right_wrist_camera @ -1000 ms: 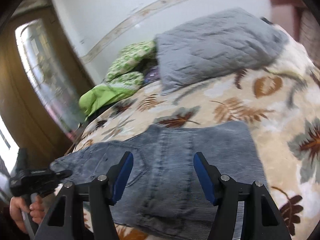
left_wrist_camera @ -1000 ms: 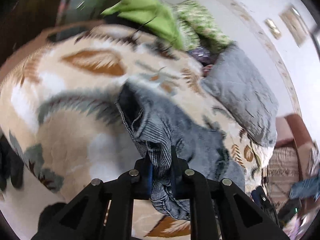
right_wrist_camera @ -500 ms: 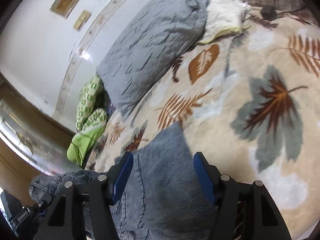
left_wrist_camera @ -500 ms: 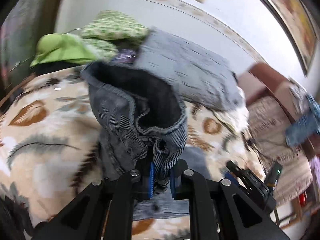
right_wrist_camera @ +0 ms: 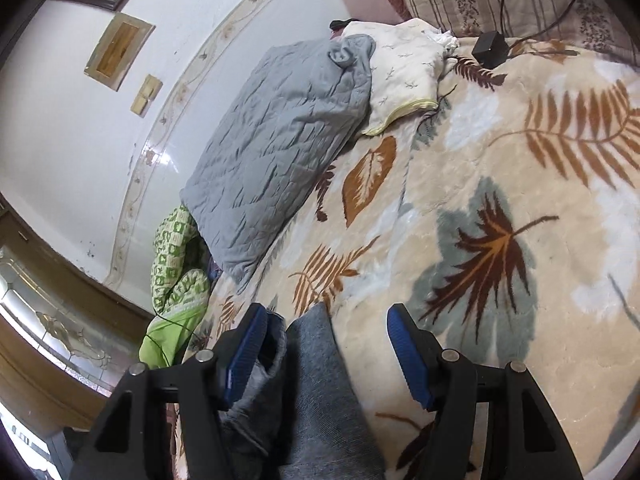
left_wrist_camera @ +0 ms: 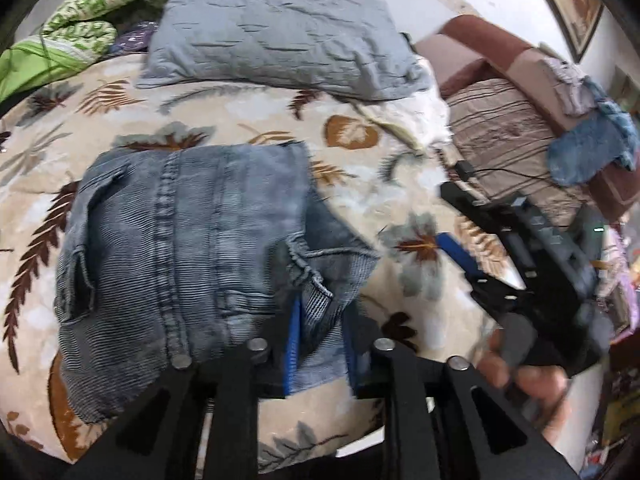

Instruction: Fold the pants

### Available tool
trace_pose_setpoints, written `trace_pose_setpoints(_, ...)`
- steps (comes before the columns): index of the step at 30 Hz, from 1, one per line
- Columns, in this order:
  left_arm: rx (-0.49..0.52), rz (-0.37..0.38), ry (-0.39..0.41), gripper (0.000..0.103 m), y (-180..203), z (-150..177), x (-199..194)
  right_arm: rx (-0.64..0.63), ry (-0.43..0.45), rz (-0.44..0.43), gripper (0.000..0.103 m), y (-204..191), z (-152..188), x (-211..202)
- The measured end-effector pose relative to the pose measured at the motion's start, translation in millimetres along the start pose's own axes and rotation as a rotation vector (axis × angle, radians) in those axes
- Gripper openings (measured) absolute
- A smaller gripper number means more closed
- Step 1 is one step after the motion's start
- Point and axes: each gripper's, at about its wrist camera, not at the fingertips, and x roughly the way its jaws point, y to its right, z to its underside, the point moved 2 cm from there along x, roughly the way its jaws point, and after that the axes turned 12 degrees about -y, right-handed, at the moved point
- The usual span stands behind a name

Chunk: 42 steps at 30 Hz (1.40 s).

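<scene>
Leaf-printed beige blanket (left_wrist_camera: 400, 168) covers the bed, with a grey quilted pillow (left_wrist_camera: 280, 28) at the far side against the white wall and a green patterned cloth (left_wrist_camera: 80, 16) at the far left corner. On this blanket the grey-blue corduroy pants (left_wrist_camera: 180, 240) lie as a compact, roughly rectangular stack, near the front edge of the bed and a little left of centre in the left wrist view. The bulk of the folding looks done: layers sit on one another and a pocket flap and a seam face up. What seems left is settling the last flap, a hemmed edge that sits rumpled at the stack's near right corner, and smoothing the pile.

The left gripper (left_wrist_camera: 320, 344) has that rumpled corner between its blue pads. Its jaws have just been opening from a tight pinch; they now stand narrowly apart, the fabric lying loosely between them, so I judge the grip to be letting go. The right gripper (right_wrist_camera: 324, 356) stands about half open over the right-hand edge of the stack. A fold of the fabric bunches against its left pad (right_wrist_camera: 244, 352), while the right pad is clear over the bare blanket; it grips nothing.
</scene>
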Motion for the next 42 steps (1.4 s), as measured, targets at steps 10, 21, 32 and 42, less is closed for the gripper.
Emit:
trace_pose_setpoints(10,0.144,-0.059,0.132,0.042,16,-10,-49,-0.085,-0.014,0.0,0.066,-33,11,15)
trace_pose_setpoints(21,-0.035,-0.433,0.115,0.053,-89,-2,-30,-0.383,-0.123,-0.054,0.065,-102,45,50)
trace_pose_setpoints(32,0.066,-0.516,0.108,0.056,-86,13,-9,-0.356,-0.303,0.068,0.065,-104,44,136)
trace_pose_setpoints(42,0.076,-0.569,0.102,0.062,-85,9,-5,-0.349,-0.368,0.189,0.066,-86,48,158)
